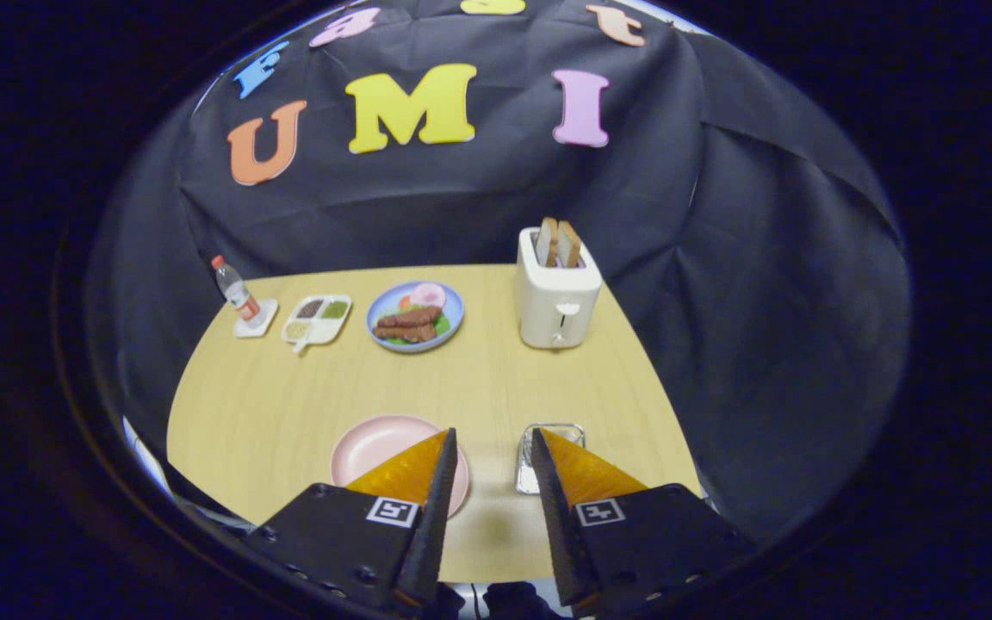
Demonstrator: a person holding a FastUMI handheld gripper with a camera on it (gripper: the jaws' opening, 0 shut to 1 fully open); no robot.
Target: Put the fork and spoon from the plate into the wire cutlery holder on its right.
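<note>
A pink plate [375, 448] lies on the wooden table near its front edge, partly behind my left finger [427, 482]. The part of the plate that I see is bare. To its right stands the wire cutlery holder [552, 443], seen from above, partly covered by my right finger [573, 474]. I cannot make out what lies inside the holder. My gripper [493, 435] hovers above the table between plate and holder, open, with bare table between its fingers.
Farther back stand a white toaster [556, 297] with two bread slices, a blue plate of food [415, 316], a white divided dish [317, 319] and a small bottle [236, 293] on a coaster. Black cloth walls the table on the far and right sides.
</note>
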